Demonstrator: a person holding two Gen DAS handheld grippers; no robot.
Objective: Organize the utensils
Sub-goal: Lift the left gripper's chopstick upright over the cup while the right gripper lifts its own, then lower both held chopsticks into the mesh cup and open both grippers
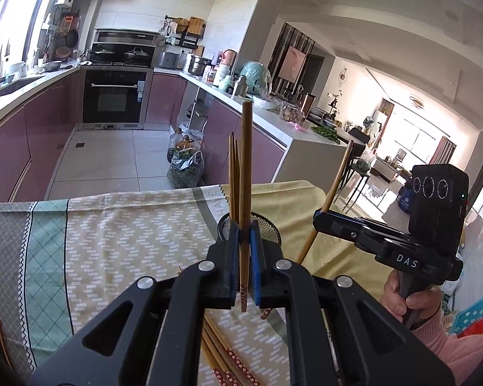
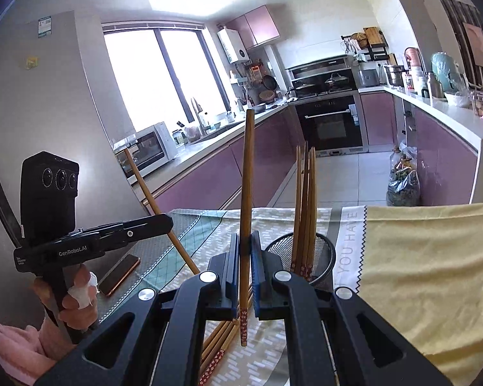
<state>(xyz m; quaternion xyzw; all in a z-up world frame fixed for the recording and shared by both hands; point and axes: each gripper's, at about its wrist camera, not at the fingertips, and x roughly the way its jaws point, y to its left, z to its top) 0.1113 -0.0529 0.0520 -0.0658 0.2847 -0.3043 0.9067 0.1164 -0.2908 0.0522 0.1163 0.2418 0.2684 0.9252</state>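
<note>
The left gripper is clamped on one chopstick, and the right gripper on another chopstick. Each stick's long axis runs toward twelve o'clock, patterned end down, likely readied for dropping. At one o'clock waits the mesh holder, sticks already inside; loose chopsticks lie at seven.

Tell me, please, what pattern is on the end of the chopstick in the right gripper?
Small white flowers on dark red, on the chopstick; clearest in the right wrist view.
</note>
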